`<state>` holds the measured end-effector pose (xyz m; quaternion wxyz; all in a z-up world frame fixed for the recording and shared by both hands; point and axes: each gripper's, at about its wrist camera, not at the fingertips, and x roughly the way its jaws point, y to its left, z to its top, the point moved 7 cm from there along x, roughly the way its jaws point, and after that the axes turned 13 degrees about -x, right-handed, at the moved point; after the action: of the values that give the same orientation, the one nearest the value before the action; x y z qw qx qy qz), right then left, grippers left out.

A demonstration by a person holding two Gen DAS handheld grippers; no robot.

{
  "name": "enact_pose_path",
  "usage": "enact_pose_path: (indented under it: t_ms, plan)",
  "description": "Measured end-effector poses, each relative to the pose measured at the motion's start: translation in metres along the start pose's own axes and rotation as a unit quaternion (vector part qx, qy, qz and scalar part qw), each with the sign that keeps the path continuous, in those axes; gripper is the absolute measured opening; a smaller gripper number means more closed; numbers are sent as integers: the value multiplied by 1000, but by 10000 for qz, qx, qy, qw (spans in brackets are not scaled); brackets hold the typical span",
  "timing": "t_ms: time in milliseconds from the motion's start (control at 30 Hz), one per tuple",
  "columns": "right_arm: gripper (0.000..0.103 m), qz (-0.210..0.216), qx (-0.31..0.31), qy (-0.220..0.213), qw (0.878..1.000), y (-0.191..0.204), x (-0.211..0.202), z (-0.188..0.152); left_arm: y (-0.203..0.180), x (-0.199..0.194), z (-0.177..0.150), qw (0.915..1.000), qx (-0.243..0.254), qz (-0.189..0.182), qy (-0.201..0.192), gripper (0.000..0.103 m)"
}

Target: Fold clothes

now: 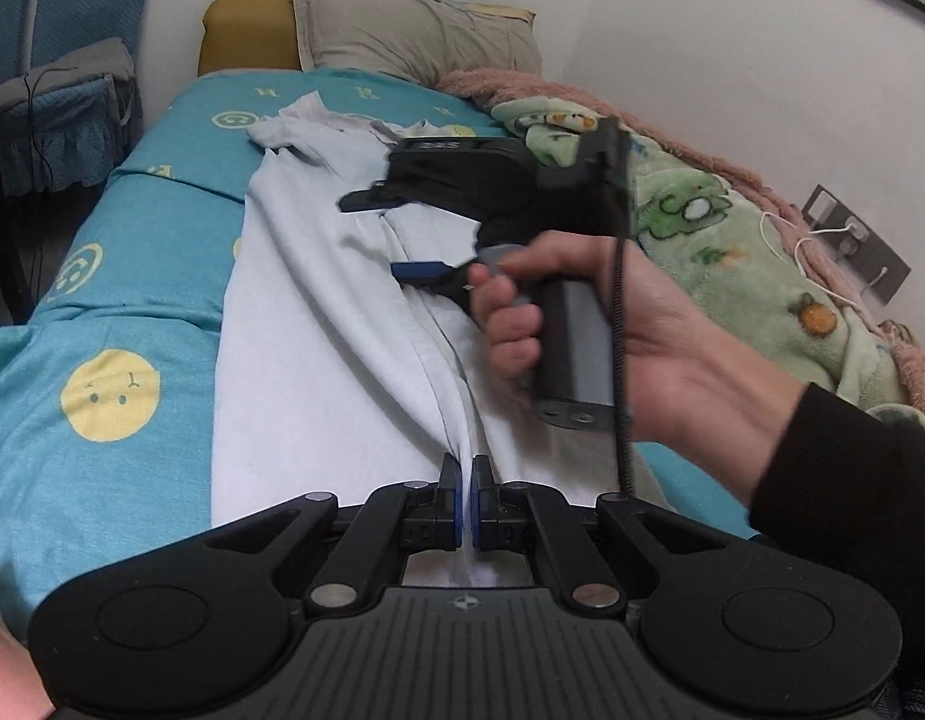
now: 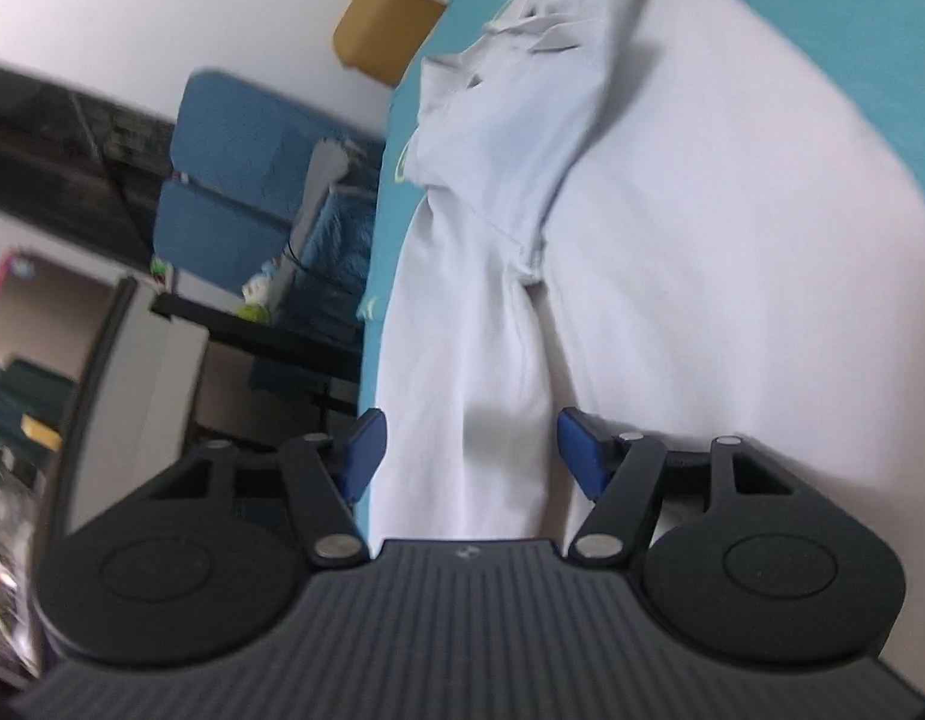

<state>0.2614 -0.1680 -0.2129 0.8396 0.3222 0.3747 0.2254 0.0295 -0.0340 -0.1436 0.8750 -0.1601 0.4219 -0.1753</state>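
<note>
A pale blue-white shirt [image 1: 318,312] lies lengthwise on a bed with a teal smiley-print sheet [image 1: 102,276], its collar toward the pillow. My left gripper [image 1: 466,501] is shut on a raised ridge of the shirt's fabric near its lower end. A hand [image 1: 618,324] holds my right gripper [image 1: 402,234] over the shirt's middle, tilted on its side. In the right wrist view that gripper [image 2: 469,450] stands open, its blue pads [image 2: 582,450] on either side of a fold of the shirt [image 2: 672,228], not closed on it.
A beige pillow [image 1: 414,30] and a yellow headboard [image 1: 246,33] are at the far end. A green and pink blanket [image 1: 720,228] is bunched along the wall side. A blue chair [image 2: 240,180] and dark furniture stand beside the bed.
</note>
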Motion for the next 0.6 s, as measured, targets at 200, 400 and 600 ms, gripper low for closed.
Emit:
enact_pose_path:
  t_ms: [200,400,600]
  plan:
    - [8,-516,-424,-118,9977,2,-2,10,0,9,-1,9996,-71,-219,157,2]
    - [6,-681,-655,-676,9932,9,-31,32,3,26,-8,9986,-128,-234,465,2]
    - [7,-1198,-1054,-334,9866,-6,-20,28,7,45,-18,9964,-182,-200,807,3]
